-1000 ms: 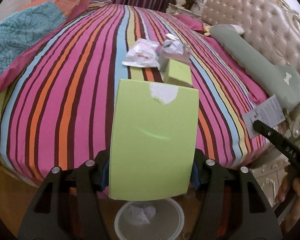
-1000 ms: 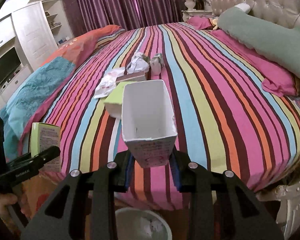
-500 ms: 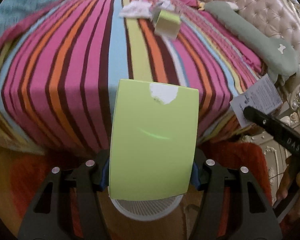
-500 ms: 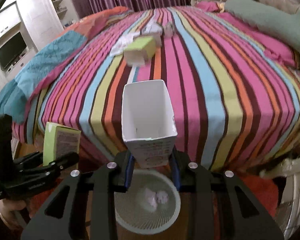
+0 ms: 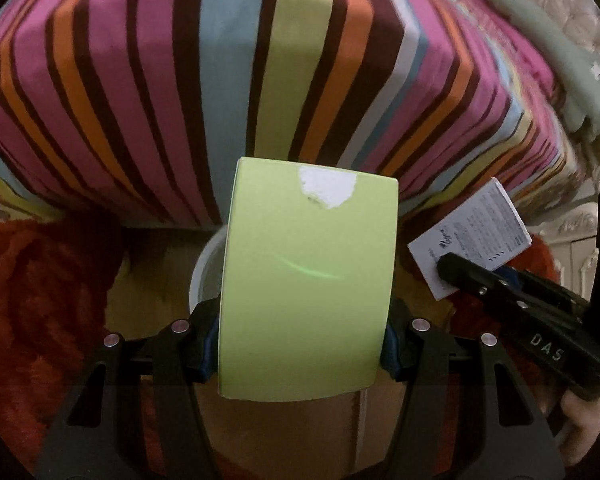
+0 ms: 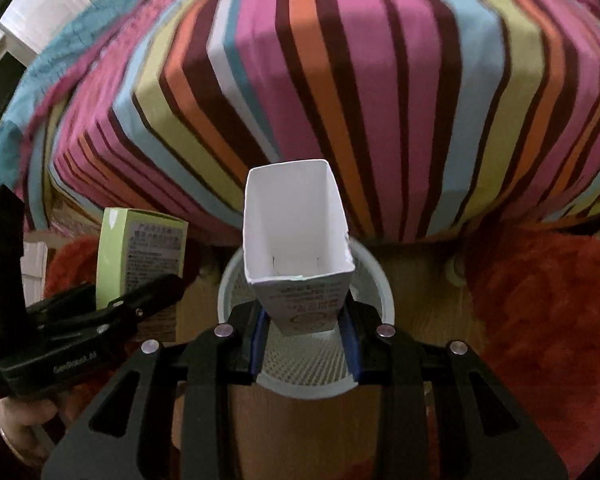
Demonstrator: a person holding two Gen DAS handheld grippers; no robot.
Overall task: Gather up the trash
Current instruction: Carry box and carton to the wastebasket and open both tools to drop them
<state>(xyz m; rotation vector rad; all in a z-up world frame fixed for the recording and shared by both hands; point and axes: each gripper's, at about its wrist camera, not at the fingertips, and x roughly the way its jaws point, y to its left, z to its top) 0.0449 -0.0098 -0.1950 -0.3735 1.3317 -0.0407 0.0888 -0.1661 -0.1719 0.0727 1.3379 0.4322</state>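
Observation:
My left gripper (image 5: pixel 300 344) is shut on a light green box (image 5: pixel 306 284) with a torn white patch near its top; the box hides most of the white bin (image 5: pixel 204 268) below it. My right gripper (image 6: pixel 304 340) is shut on an open white carton (image 6: pixel 296 236) held just above the white mesh trash bin (image 6: pixel 368 276) on the floor. The right gripper with the white carton (image 5: pixel 472 232) shows at the right of the left wrist view. The left gripper with the green box (image 6: pixel 140 256) shows at the left of the right wrist view.
The striped bed (image 6: pixel 340 80) hangs over just behind the bin. A red shaggy rug (image 6: pixel 540 304) lies on the wooden floor (image 6: pixel 428 304) on both sides of the bin. A white cabinet (image 6: pixel 32 20) stands at the far left.
Both grippers have tilted down and moved back off the bed with their boxes. The bin now sits right under them and the trash left on the bed is out of view.

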